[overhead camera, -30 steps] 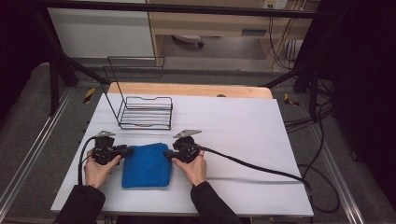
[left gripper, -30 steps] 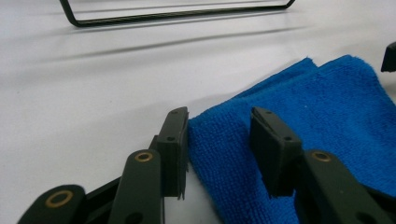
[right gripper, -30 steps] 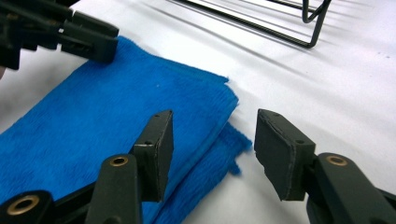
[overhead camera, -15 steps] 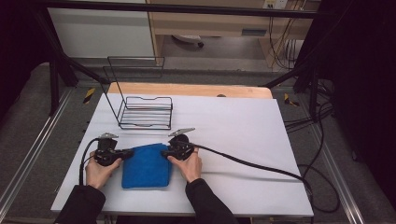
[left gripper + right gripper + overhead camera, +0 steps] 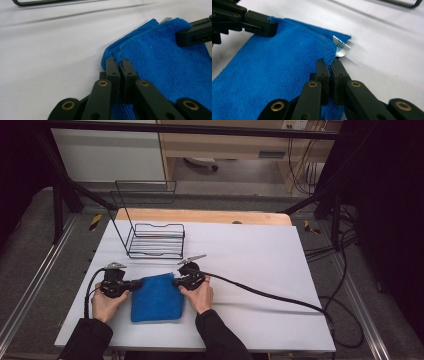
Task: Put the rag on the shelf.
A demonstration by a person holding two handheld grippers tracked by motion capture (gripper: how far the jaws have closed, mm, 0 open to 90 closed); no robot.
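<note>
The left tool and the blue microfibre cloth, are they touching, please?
Touching: the left gripper view shows the left tool with its jaws closed on the edge of the blue microfibre cloth.

From my seat the white worktop [image 5: 260,270] fills the middle of the high view, with a strip of bare wood [image 5: 200,216] along its far edge. I see a black wire rack [image 5: 152,237] standing on the worktop left of centre, its tall back frame rising toward the upper left of the frame. A dark bar of that rack crosses the top left corner of the left gripper view and the top right corner of the right gripper view. Grey carpet [image 5: 30,270] lies on both sides of the worktop. Loose black cables [image 5: 345,320] curl on the floor at lower right. A wooden cabinet [image 5: 225,145] stands at top centre, a white panel [image 5: 105,150] to its left.
</note>
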